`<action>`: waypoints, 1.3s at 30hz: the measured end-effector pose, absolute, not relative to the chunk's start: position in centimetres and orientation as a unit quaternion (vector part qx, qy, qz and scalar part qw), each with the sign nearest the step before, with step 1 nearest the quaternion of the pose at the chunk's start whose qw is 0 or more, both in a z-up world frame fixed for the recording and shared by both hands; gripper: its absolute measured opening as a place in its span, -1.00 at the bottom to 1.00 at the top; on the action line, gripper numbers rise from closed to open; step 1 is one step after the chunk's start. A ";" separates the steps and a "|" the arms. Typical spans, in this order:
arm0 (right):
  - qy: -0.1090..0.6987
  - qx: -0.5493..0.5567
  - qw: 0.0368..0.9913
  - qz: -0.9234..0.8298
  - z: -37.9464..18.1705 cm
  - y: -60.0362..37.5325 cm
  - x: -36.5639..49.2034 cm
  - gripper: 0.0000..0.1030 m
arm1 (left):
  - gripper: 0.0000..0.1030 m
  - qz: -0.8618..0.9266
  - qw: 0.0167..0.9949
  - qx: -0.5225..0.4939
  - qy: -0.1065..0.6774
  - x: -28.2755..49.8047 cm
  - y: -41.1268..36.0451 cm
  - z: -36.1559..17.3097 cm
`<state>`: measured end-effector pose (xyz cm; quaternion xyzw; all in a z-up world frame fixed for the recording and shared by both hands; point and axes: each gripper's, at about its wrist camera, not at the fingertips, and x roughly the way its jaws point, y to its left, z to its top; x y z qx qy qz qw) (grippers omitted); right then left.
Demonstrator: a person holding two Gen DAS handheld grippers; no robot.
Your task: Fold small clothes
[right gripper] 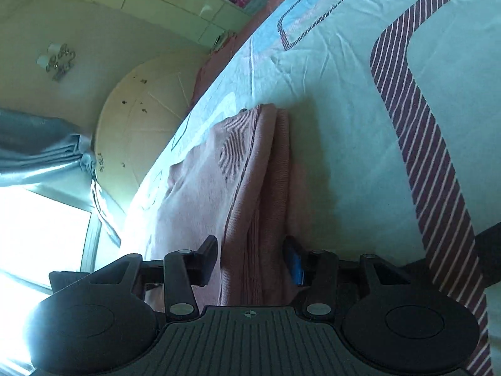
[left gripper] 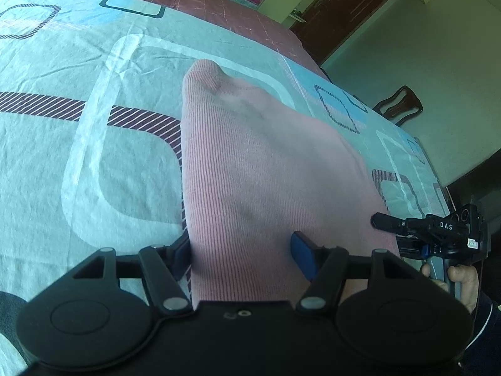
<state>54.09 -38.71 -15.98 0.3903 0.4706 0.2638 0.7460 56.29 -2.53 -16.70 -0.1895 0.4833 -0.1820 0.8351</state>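
- Cloth (left gripper: pixel 250 169), pink, ribbed, folded on the bed (left gripper: pixel 94 156);
- left tongs (left gripper: pixel 241 257) spread wide around it; grip unclear;
- right tongs (right gripper: pixel 253 260) straddle its layered edge, half open.

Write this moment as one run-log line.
phase: folding | pink garment: on bed sheet, between both grippers' fingers | left gripper: grip unclear | right gripper: grip unclear

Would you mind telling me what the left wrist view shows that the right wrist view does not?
Only the left wrist view shows the right claw from outside, the hand gripping it, a dark door and a chair.

Only the right wrist view shows a bright window, a grey curtain and the garment's stacked folded edges.

Both show the pink ribbed garment on the patterned bedsheet, lying between that view's own claw fingers.
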 end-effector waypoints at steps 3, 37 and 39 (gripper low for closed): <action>0.482 0.309 0.779 0.257 -14.2 -36.0 54.5 -0.50 | 0.03 -0.177 0.842 -0.174 0.479 56.4 -3.2 -16.4; 0.401 0.084 0.867 0.283 -5.1 -6.7 50.0 -0.62 | -0.44 -0.165 0.906 -0.071 0.384 48.0 15.9 -7.6; 0.405 0.088 0.862 0.291 -5.6 -4.6 50.1 -0.62 | -0.44 -0.157 0.906 -0.074 0.385 47.4 17.5 -7.9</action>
